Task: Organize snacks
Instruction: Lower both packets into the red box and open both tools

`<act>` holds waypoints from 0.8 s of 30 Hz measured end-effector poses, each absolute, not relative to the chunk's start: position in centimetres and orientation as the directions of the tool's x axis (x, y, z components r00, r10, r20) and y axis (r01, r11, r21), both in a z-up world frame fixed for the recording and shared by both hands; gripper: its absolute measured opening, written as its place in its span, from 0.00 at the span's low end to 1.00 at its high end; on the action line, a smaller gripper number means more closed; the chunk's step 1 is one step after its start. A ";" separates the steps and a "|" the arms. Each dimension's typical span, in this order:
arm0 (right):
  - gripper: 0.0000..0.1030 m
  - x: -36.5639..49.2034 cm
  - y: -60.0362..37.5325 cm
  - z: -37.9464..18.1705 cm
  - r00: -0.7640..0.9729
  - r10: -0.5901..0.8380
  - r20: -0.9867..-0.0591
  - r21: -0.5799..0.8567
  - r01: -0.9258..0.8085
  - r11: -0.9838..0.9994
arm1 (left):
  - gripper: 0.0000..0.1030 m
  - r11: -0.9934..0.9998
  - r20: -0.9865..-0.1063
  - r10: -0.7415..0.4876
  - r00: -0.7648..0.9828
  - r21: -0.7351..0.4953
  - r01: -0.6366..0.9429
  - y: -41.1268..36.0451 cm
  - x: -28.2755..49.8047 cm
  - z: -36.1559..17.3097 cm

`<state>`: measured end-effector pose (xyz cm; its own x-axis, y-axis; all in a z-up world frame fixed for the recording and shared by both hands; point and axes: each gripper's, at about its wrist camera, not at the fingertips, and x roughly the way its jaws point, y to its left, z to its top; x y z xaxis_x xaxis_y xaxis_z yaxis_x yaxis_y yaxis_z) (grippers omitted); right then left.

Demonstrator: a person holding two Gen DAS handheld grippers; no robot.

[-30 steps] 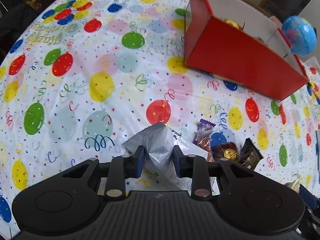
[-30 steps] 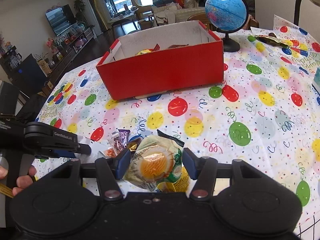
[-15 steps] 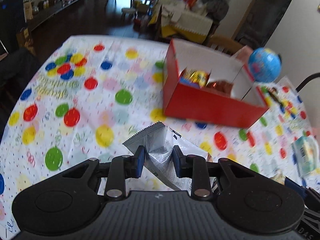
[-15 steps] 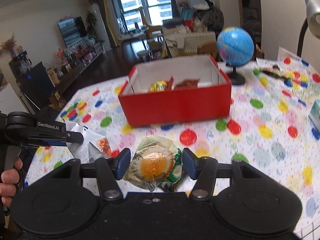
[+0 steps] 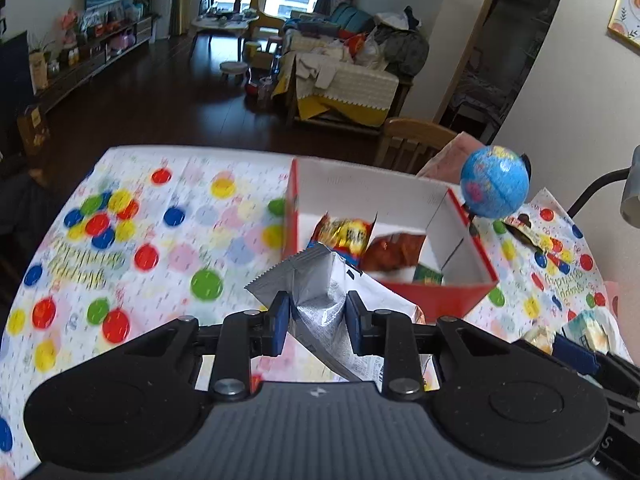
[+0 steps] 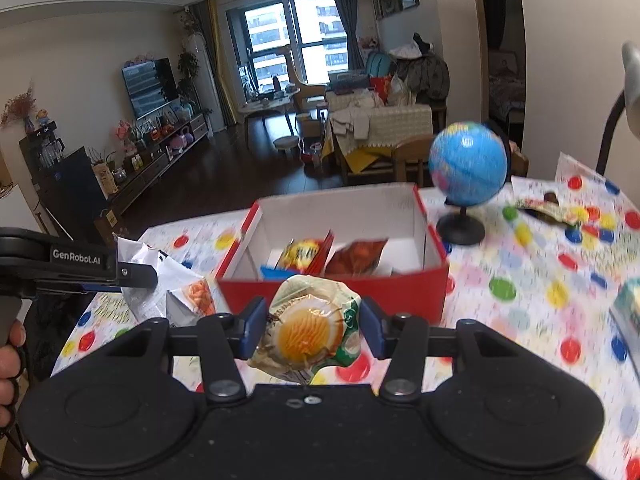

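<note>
My left gripper (image 5: 318,324) is shut on a silver and white snack packet (image 5: 320,300), lifted above the balloon-print tablecloth (image 5: 160,248). My right gripper (image 6: 313,328) holds a round, crinkled snack pack with an orange-yellow centre (image 6: 310,330); its jaws are closing on it and the pads press its sides. Ahead of both stands the red box with white inside (image 5: 436,300) (image 6: 436,284), holding several snack bags, among them a yellow-red one (image 5: 346,234) (image 6: 302,254) and a dark red one (image 5: 396,250) (image 6: 354,256). The left gripper (image 6: 132,276) with its packet (image 6: 176,288) shows at the left of the right wrist view.
A blue globe on a black stand (image 6: 466,164) (image 5: 494,188) sits right of the box. A loose wrapper (image 6: 546,208) lies behind it, and another pack (image 5: 588,326) near the right edge. A lamp arm (image 6: 612,120) rises at far right. A person's hand (image 6: 10,354) grips the left handle.
Both grippers have risen with their snacks, so the box's inside and the room beyond now show. The small candies on the cloth below have dropped out of view.
</note>
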<state>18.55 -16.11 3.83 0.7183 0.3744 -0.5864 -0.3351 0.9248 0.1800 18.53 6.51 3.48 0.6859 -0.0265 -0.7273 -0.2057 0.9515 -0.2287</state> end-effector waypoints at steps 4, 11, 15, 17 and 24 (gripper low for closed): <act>0.48 22.0 -16.7 4.4 0.731 0.365 -0.576 0.161 -0.336 0.928 | 0.28 0.958 -0.714 -0.009 0.700 -0.206 -0.198 5.5 21.5 4.3; 0.48 27.9 -16.7 3.6 0.725 0.358 -0.588 0.139 -0.346 0.928 | 0.28 0.965 -0.712 0.057 0.700 -0.141 -0.223 4.3 27.0 4.2; 0.48 31.2 -16.4 2.2 0.712 0.347 -0.611 0.121 -0.349 0.929 | 0.28 0.968 -0.716 0.110 0.689 -0.081 -0.238 3.6 29.9 3.0; 0.48 32.3 -16.2 1.2 0.700 0.344 -0.626 0.121 -0.350 0.929 | 0.28 0.969 -0.729 0.112 0.675 -0.070 -0.237 3.3 31.3 2.1; 0.48 35.2 -15.9 -2.2 0.646 0.336 -0.686 0.112 -0.362 0.925 | 0.28 0.975 -0.776 0.115 0.620 -0.030 -0.218 1.6 34.7 -1.7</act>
<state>35.21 -15.86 -2.21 0.6456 0.3355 -0.6861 -0.3618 0.9255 0.1122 34.66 1.60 -1.75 0.6201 0.1150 -0.7761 -0.2180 0.9755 -0.0297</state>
